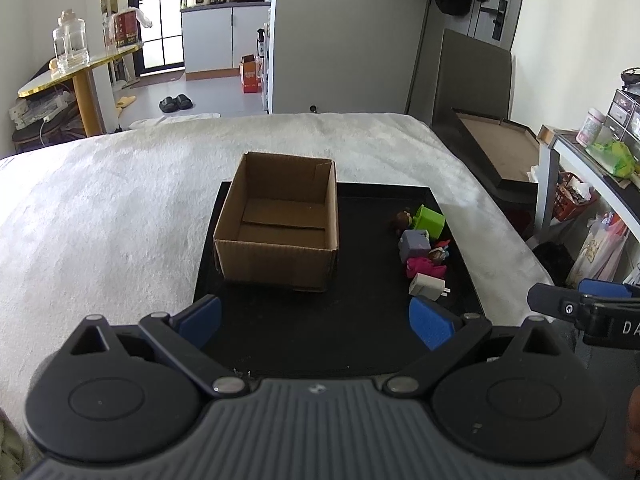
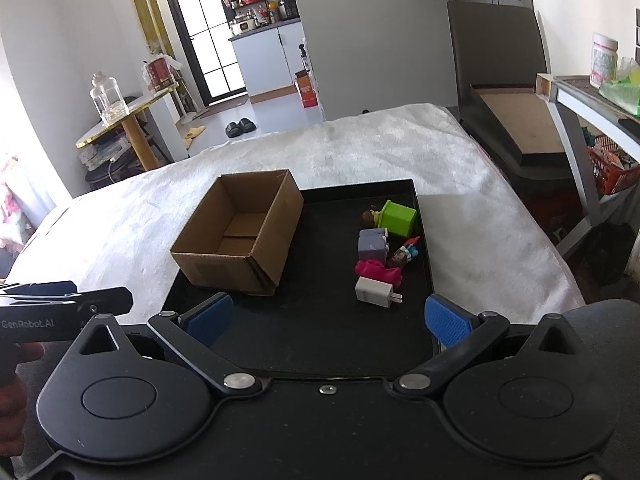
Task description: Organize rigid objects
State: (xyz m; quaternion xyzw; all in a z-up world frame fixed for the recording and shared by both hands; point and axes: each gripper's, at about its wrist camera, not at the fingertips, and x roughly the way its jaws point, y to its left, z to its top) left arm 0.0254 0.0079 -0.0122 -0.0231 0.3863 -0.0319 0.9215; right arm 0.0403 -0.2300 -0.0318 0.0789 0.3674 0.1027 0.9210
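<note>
White fuzzy blanket (image 1: 120,200) in foreground. Grey walls (image 1: 340,40), pale floor (image 1: 216,96). Gold-edged side table (image 1: 80,68) left with glass jars (image 1: 72,44). Black-framed glass door (image 2: 204,32), daylight through. Kitchen cabinets (image 1: 224,36) behind. Slippers (image 1: 176,103) on floor.

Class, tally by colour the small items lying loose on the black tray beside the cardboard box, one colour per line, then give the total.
Green: 1, green block
Grey-purple: 1, grey-purple block
Pink: 1, pink toy
White: 1, white charger plug
Brown-headed: 2, figure by the green block, figure by the pink toy
Total: 6
</note>
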